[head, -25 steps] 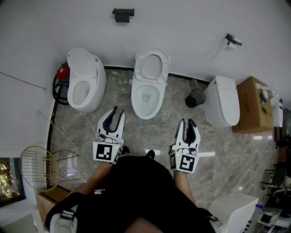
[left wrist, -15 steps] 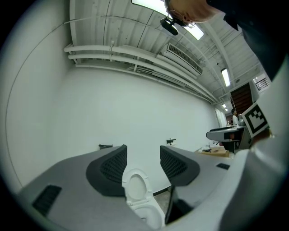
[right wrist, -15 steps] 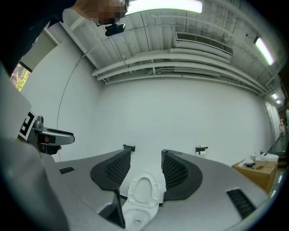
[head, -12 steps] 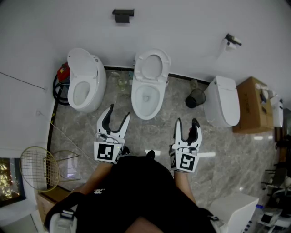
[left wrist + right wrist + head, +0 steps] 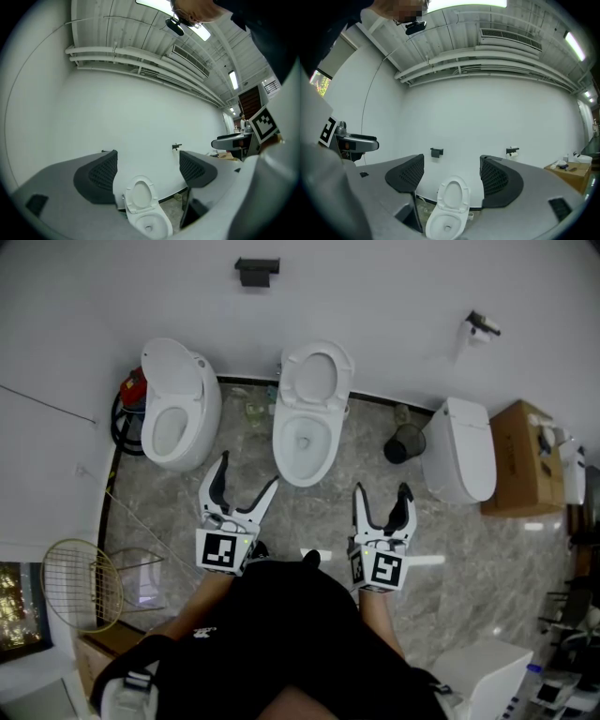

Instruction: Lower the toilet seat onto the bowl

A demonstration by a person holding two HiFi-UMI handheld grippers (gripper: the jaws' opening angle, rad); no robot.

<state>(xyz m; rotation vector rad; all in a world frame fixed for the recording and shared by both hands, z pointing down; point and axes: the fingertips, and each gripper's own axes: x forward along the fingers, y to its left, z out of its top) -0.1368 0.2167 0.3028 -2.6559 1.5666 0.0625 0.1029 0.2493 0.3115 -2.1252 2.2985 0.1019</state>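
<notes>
The middle white toilet stands against the wall, its seat (image 5: 314, 379) tipped up above the open bowl (image 5: 302, 442). My left gripper (image 5: 248, 472) hovers over the floor just in front of the bowl's left side, its jaws opening with nothing between them. My right gripper (image 5: 382, 493) is to the bowl's front right, jaws also opening and empty. In the left gripper view the raised seat (image 5: 139, 196) shows between the pads of the left gripper (image 5: 147, 171). The right gripper view frames the seat (image 5: 453, 196) and bowl (image 5: 444, 225) between the right gripper (image 5: 452, 176) pads.
A second open toilet (image 5: 178, 409) stands to the left, and one with a closed lid (image 5: 459, 460) to the right. A black bin (image 5: 403, 442) sits between middle and right toilets. A cardboard box (image 5: 520, 460) is far right, a wire racket (image 5: 80, 585) lower left.
The jaws of both grippers have spread from nearly shut to wide apart. Both hands stay in about the same place in front of the middle toilet.
</notes>
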